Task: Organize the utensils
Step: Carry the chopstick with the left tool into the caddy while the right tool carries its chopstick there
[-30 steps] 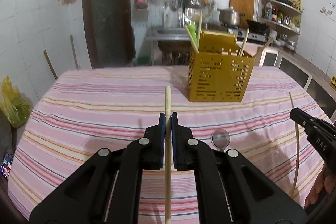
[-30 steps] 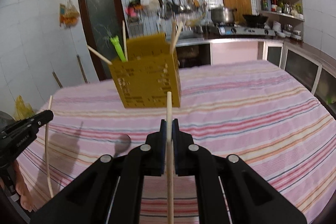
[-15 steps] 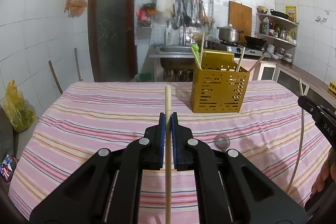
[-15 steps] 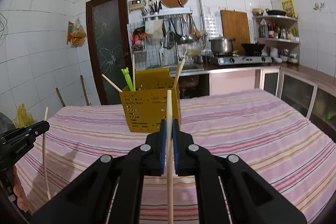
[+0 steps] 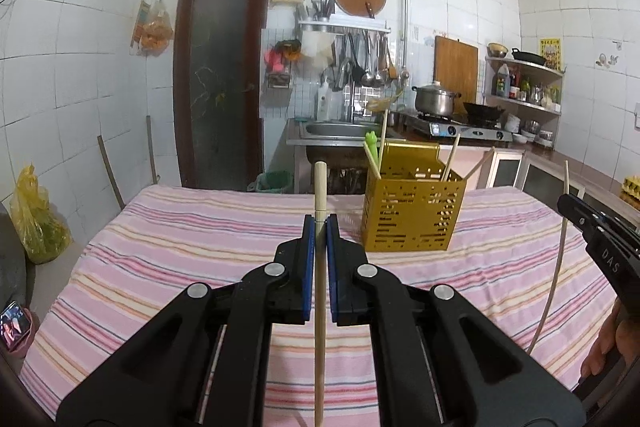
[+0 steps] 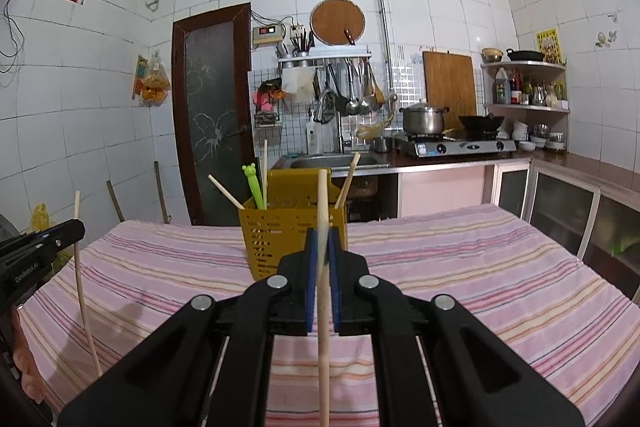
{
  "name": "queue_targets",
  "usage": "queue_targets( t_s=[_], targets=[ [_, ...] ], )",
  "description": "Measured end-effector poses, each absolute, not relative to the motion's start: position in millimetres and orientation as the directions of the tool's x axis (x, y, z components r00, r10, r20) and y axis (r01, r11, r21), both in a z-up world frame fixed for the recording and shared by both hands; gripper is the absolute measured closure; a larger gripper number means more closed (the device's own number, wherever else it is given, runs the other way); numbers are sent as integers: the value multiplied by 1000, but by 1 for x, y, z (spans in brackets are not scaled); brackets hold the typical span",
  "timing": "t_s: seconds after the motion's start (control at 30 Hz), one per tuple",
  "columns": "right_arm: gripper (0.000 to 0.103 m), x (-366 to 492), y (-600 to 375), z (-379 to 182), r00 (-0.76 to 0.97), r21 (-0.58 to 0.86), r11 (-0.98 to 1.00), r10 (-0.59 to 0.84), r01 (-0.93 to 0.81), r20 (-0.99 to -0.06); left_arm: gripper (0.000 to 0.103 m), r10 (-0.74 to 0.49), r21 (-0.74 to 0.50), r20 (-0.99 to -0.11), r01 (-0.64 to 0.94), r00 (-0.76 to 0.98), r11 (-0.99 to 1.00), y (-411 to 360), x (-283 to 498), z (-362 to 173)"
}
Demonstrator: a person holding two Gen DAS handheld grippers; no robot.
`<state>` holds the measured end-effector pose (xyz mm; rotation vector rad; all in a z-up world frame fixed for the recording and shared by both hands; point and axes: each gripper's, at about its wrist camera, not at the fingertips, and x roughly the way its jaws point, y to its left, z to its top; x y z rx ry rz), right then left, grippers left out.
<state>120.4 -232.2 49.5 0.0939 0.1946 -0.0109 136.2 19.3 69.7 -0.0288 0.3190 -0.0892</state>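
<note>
Both tools, left (image 5: 320,227) and right (image 6: 322,241), each clench a wooden chopstick (image 5: 320,187) above the bench (image 5: 180,251), so we judge two remain for the part-filled yellow utensil basket (image 5: 412,223).

Your left gripper (image 5: 320,227) clamps a chopstick (image 5: 320,187) whose lower end runs off the bottom edge. The same holds for the stick (image 6: 322,203) in your right gripper (image 6: 321,241), which also covers the middle of the yellow basket (image 6: 272,239) straight ahead of it. Basket contents below the rim are hidden; only protruding ends show. To the right of the left tool, your right hand (image 5: 612,339) is cut by the frame edge. A small screen (image 5: 14,323) at lower left is too blurred to read. Shelf bottles (image 6: 516,85) far right: labels too small.
</note>
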Motion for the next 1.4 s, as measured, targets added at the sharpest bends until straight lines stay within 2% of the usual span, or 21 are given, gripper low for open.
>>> queue_targets(
  t_s=[0.47,0.63,0.77,0.93,1.2,1.4],
  targets=[
    [97,146,-240,81,988,76,997,2,10,-155,99,-126,-39,-245,120,961,992,-4,164,108],
    [97,162,-246,115,996,86,996,3,5,-88,99,-158,-55,-173,151,972,987,-22,185,145],
    [97,188,-252,146,1000,120,993,5,-2,-26,99,-185,-62,-78,180,980,982,-39,207,178],
    [97,225,-252,171,999,139,990,1,-7,43,99,-223,-90,-29,220,974,971,-58,248,198],
    [97,293,-262,167,997,173,985,-21,9,68,99,-269,-114,21,269,963,956,-81,323,185],
    [97,327,-258,144,997,170,985,-18,5,73,99,-253,-117,-7,251,967,961,-88,371,156]
  ],
)
